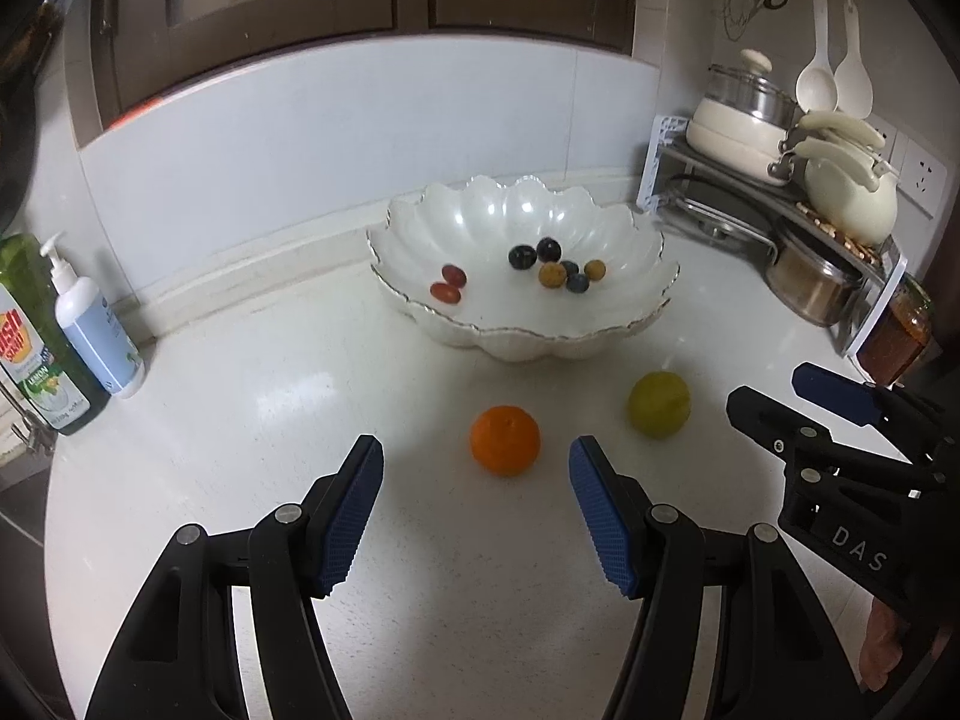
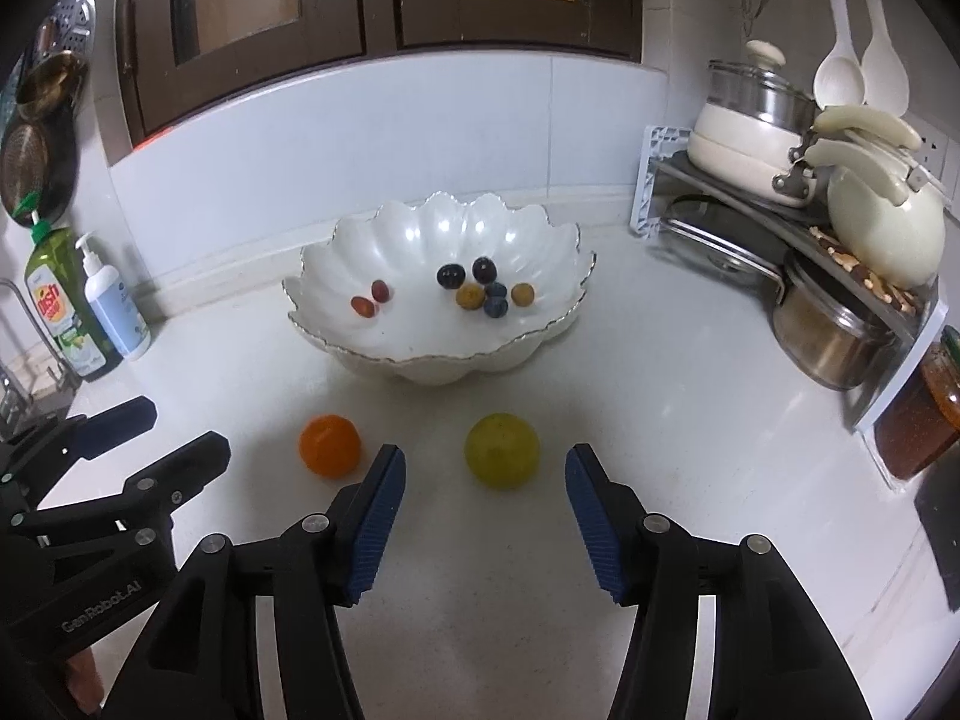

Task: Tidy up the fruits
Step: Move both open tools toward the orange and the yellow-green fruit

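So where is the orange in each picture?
Left wrist view: the orange sits low in the middle, just ahead of the left gripper, between its open fingers.
Right wrist view: the orange lies lower left, outside the right gripper, left of the green fruit.
Shared landmark: the white scalloped bowl stands behind it on the counter in both views.

The left tool [image 1: 477, 456] hangs over the white desk [image 1: 240, 420] with its blue pads apart and nothing between them; an orange [image 1: 505, 439] lies just ahead of the gap. A yellow-green fruit [image 1: 659, 404] sits near the orange, to its right. Behind both stands a scalloped white bowl [image 1: 636, 312] holding small dark, red and yellowish fruits. The right tool [image 1: 774, 393] enters from the right edge, empty.
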### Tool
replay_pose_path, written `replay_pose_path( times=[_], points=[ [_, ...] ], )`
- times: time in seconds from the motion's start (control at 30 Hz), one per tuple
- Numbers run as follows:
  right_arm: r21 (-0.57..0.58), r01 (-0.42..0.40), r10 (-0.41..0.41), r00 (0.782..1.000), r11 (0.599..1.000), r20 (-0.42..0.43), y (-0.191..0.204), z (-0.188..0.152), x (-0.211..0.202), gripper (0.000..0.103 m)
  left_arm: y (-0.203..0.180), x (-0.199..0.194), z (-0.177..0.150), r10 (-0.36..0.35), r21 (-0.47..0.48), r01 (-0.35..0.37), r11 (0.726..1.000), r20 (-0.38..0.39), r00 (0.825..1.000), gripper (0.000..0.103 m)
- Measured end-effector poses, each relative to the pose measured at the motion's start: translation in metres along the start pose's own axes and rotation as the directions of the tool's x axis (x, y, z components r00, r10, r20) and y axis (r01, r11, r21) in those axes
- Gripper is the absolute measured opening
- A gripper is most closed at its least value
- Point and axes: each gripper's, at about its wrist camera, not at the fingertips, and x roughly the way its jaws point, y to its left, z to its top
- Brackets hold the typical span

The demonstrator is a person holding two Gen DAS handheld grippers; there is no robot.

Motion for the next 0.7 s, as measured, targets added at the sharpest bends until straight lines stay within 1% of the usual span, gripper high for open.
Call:
replay_pose_path(
  times=[0.07,0.1,0.13,0.33,0.43,0.7],
  points=[
    [0.004,-0.009,0.009,1.0,1.0,-0.011,-0.001,-0.001,0.005,0.057,0.0,0.004,-0.002,-0.016,-0.008,0.016,1.0,-0.009,1.0,0.067],
    [0.007,-0.01,0.011,1.0,1.0,-0.015,-0.001,-0.002,0.007,0.057,0.0,0.006,-0.003,-0.018,-0.007,0.018,1.0,-0.009,1.0,0.071],
    [0.011,-0.012,0.012,1.0,1.0,-0.018,-0.002,-0.003,0.009,0.057,0.0,0.008,-0.003,-0.017,-0.005,0.017,1.0,-0.007,1.0,0.071],
    [0.021,-0.02,0.021,0.999,1.0,-0.034,-0.004,-0.006,0.021,0.057,-0.004,0.018,-0.006,-0.022,0.008,0.022,1.0,-0.013,1.0,0.071],
    [0.021,-0.015,0.016,0.999,1.0,-0.041,-0.006,-0.007,0.028,0.057,-0.004,0.024,-0.005,-0.011,0.011,0.011,1.0,-0.015,1.0,0.071],
    [0.024,-0.018,0.02,0.998,1.0,-0.064,-0.012,-0.009,0.047,0.057,-0.007,0.046,-0.006,-0.017,0.0,0.017,1.0,-0.045,0.999,0.071]
  ],
)
